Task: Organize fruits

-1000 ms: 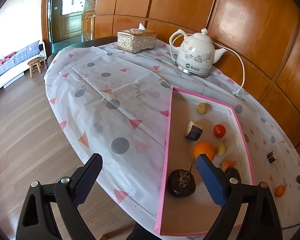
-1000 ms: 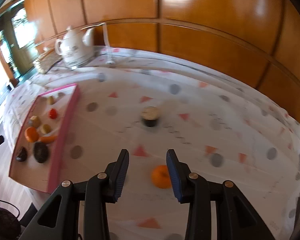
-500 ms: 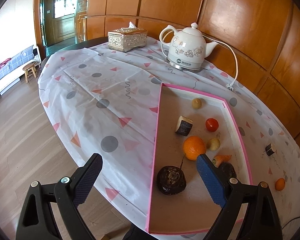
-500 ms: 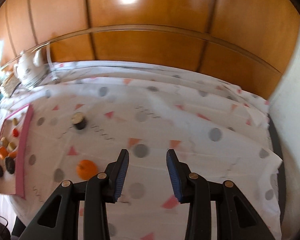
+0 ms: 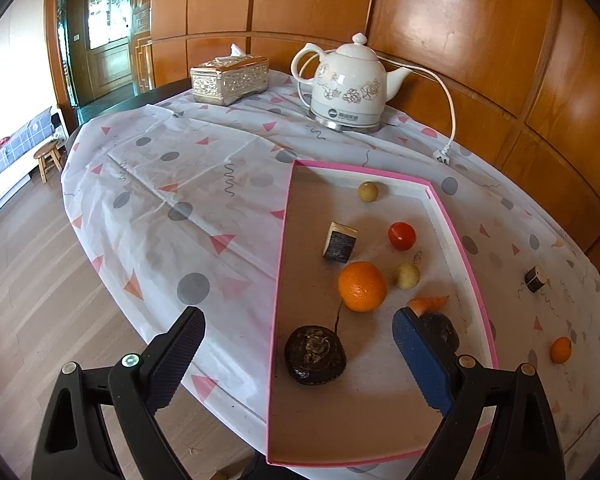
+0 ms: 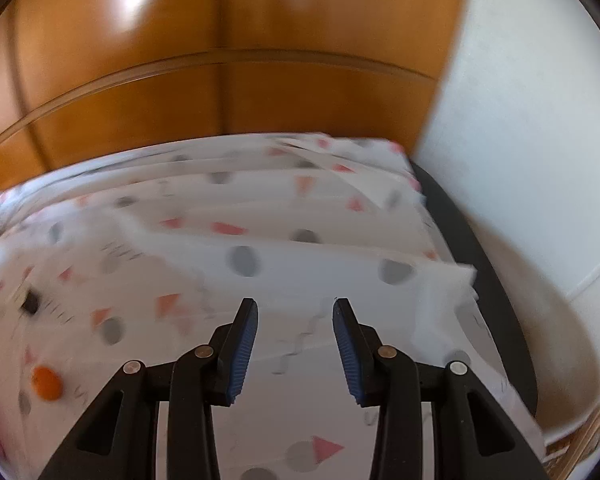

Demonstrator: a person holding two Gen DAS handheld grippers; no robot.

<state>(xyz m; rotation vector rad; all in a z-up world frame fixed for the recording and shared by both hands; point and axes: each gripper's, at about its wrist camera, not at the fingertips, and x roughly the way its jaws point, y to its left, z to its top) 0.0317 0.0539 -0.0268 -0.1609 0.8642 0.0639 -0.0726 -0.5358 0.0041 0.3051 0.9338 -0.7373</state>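
Note:
A pink-rimmed tray [image 5: 281,280] on the patterned tablecloth holds several items: an orange [image 5: 361,286], a red tomato [image 5: 401,235], two small yellowish fruits [image 5: 367,191], a dark wedge [image 5: 339,242], a dark round lump [image 5: 314,354], a carrot piece [image 5: 428,303]. My left gripper [image 5: 298,338] is open and empty above the tray's near end. A small orange [image 5: 560,349] and a dark cylinder [image 5: 535,279] lie on the cloth right of the tray. My right gripper [image 6: 294,312] is open and empty over bare cloth; the small orange [image 6: 46,383] and the dark cylinder [image 6: 30,303] sit far left of it.
A white teapot [image 5: 350,86] on its base with a cord stands behind the tray. A silver tissue box [image 5: 229,79] is at the back left. Wood panelling runs behind the table. The table's right end and a white wall [image 6: 532,120] show in the blurred right wrist view.
My right gripper has swung to the right, away from the small orange, which slid to the far left of its view. My left gripper has shifted slightly; the tray sits more central.

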